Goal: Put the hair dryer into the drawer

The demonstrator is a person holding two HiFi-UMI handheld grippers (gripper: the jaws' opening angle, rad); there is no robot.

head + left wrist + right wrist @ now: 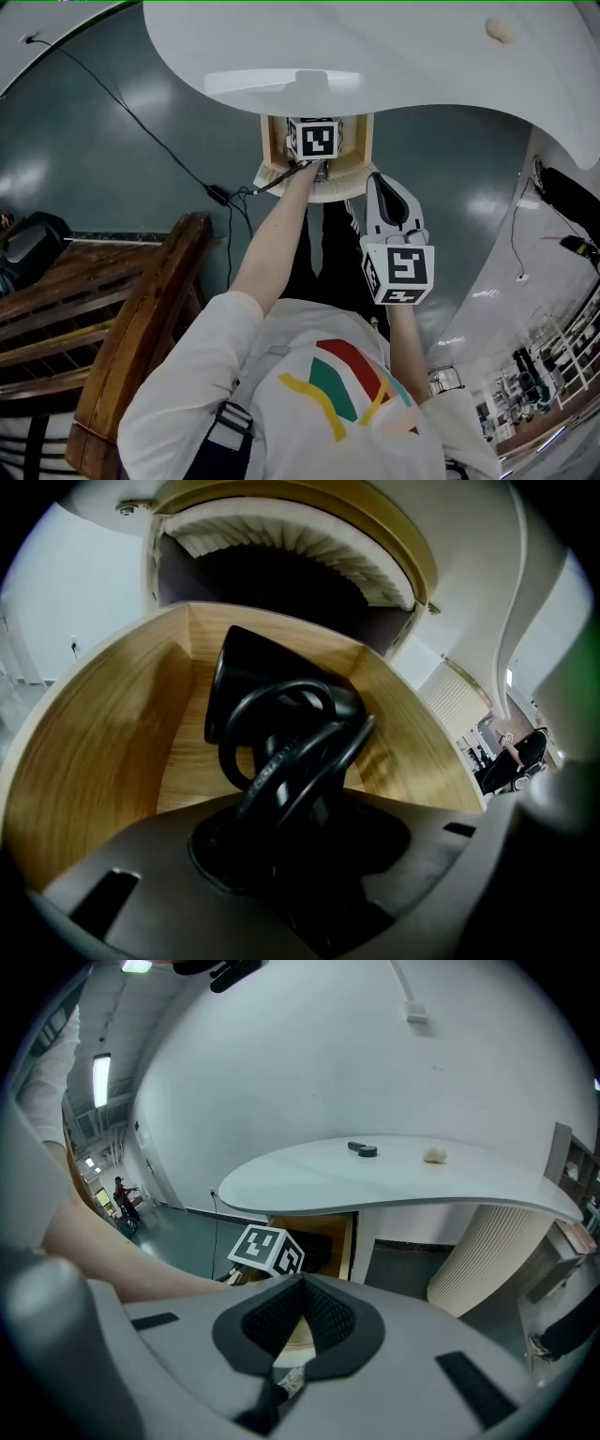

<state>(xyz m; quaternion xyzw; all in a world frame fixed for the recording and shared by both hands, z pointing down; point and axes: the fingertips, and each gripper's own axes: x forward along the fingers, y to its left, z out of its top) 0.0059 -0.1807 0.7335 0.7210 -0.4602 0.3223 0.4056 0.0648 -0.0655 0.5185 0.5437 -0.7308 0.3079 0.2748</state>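
Your left gripper point(298, 860): jaws clamped on the black hair dryer point(267, 691), with loops of its power cord point(281, 747) bunched in the same grip. The dryer sits within the walls of the open wooden drawer point(94, 733), its body pointing toward the back. Whether it touches the drawer floor can't be told.

Your right gripper point(302, 1283): jaws closed, pads meeting at the tips, nothing between them. It is angled down and faces the left gripper's marker cube and the drawer beyond, well apart from both.

Head view: the drawer stands pulled out from under the curved white tabletop point(403, 56). Your left arm reaches into it, and the right gripper is held nearer your body, to the right of the drawer.

On the tabletop: a small dark item point(363, 1149) and a pale lump point(433, 1155), near each other.

A black cable point(141, 122) runs across the grey-green floor point(75, 159) toward the drawer's front. A wooden bench point(122, 319) stands at your left.
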